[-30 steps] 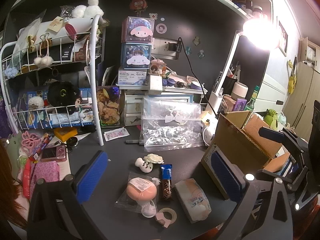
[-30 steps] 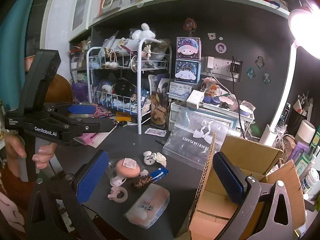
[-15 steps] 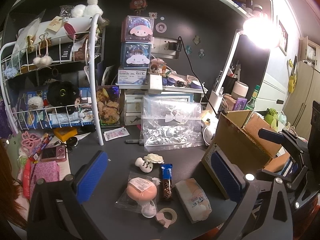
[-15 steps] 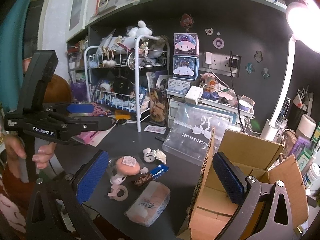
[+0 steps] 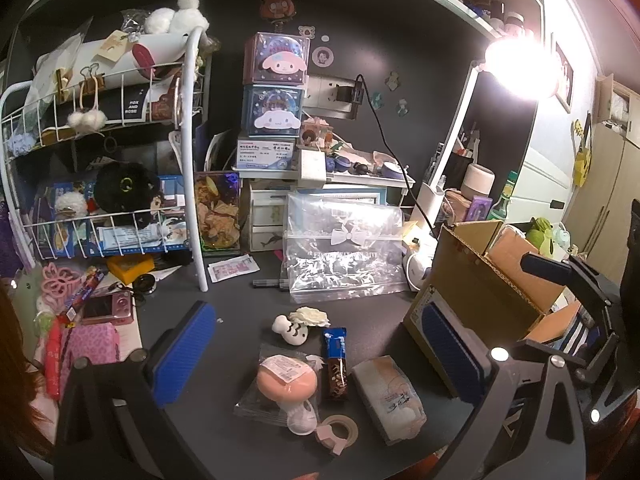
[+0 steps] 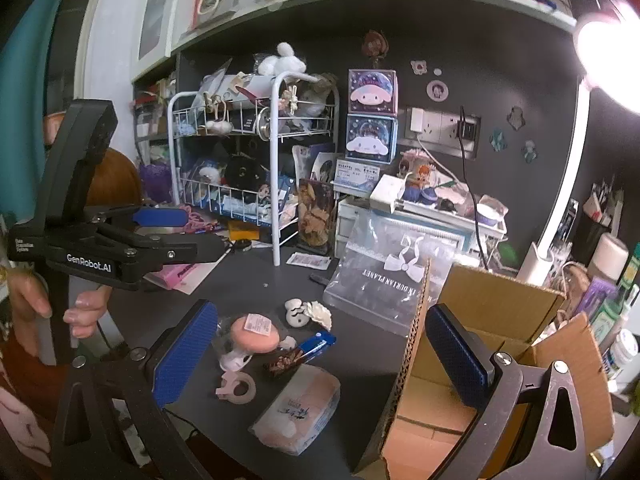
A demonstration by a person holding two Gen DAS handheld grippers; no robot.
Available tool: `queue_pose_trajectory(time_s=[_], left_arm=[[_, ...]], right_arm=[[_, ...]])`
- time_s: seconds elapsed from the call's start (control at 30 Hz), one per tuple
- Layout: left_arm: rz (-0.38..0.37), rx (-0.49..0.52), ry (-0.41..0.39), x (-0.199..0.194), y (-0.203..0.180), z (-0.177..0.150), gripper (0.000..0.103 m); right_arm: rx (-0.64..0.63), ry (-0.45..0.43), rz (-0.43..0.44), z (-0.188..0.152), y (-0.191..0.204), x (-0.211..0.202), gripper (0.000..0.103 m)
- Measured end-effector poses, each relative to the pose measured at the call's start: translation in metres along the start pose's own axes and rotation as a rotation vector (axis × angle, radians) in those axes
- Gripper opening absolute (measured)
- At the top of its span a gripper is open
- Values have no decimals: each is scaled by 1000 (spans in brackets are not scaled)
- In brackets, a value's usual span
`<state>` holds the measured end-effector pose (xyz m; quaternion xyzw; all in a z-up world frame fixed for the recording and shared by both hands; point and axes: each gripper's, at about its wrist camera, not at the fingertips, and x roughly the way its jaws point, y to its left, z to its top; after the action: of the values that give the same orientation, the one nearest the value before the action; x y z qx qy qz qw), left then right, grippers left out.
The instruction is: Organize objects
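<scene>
On the dark desk lie a bagged pink mushroom toy [image 5: 286, 380] [image 6: 254, 330], a blue-ended snack bar [image 5: 335, 362] [image 6: 302, 354], a pink tissue pack [image 5: 388, 394] [image 6: 298, 408], a tape roll [image 5: 338, 432] [image 6: 238, 388] and a small white figure with a white flower [image 5: 300, 322] [image 6: 306, 314]. An open cardboard box [image 5: 486, 280] [image 6: 480, 364] stands to their right. My left gripper [image 5: 318, 360] is open and empty above the items. My right gripper [image 6: 322, 360] is open and empty, its right finger over the box.
A white wire rack [image 5: 100, 152] full of toys stands at back left. A clear zip bag [image 5: 344, 248] leans on small drawers at the back. A bright lamp [image 5: 520, 64] is at right. A pink camera [image 5: 106, 308] and clutter lie at left.
The right gripper's view has shifted slightly right and down; the left gripper has barely moved. Both stay open. Nothing on the desk has moved.
</scene>
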<state>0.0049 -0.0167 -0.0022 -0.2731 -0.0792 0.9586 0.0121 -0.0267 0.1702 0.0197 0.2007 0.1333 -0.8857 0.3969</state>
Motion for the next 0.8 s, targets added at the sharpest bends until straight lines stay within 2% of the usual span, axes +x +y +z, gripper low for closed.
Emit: queue_pose_trajectory(time_s=[0.33,0.4,0.47,0.6,0.7,0.8], left_arm=[[11,-3,-18,-4,27,-14,103],[24,10,-24,-3,31,-18,103],[27,26,-38,-2,35,-22,103],[25,40,-75,-1,42,-31,103],[10,59,-79,3,46,-37,103],[5,65,-62,10,47,-42,103]], right_arm=[[-95,-15,-4,5,51,6,103],[-83,-10,18,2,60,12,98],[-63,14,42,-7,68,21,90],[28,99,60,-34,69,45,89],[134,192,26,-66,60,69,85],[182,254,-53,-90,51,87,84]])
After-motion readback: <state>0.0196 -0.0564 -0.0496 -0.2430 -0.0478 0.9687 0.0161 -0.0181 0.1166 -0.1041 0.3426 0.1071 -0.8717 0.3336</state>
